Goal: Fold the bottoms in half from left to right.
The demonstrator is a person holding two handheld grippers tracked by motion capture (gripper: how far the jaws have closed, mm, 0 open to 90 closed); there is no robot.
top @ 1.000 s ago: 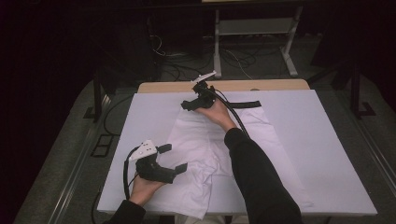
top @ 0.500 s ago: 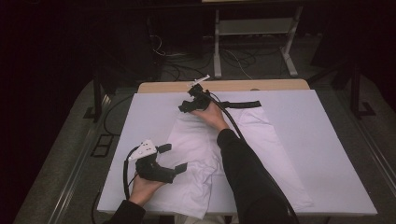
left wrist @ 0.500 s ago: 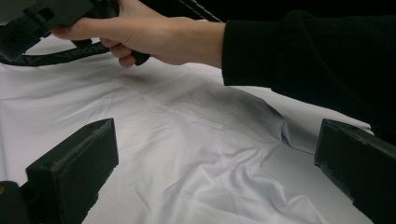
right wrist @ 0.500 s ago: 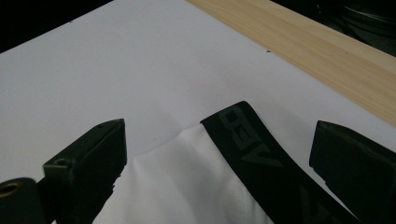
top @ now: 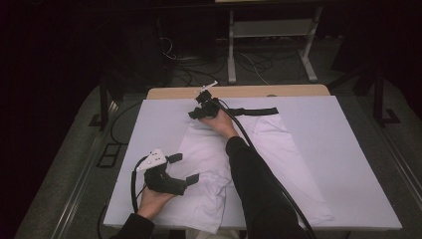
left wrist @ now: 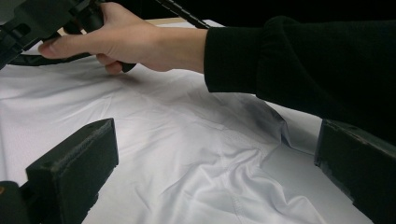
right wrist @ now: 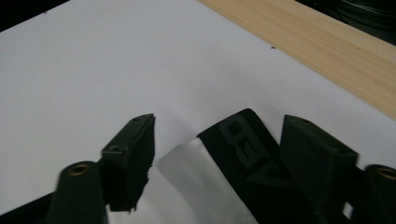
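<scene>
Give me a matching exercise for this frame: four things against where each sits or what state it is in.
Things:
1. left gripper
2. right gripper
3. black waistband
4. wooden table edge

Places or states:
A. at the garment's far end
B. bare strip beyond the white sheet
C. open, near side, over the white garment's edge
D. open around the waistband's end

Pairs: 1-C, 2-D, 3-A, 4-B

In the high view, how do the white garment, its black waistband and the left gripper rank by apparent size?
1. white garment, clearly largest.
2. left gripper and black waistband: similar; the gripper is nearer the camera, so no ranking.
</scene>
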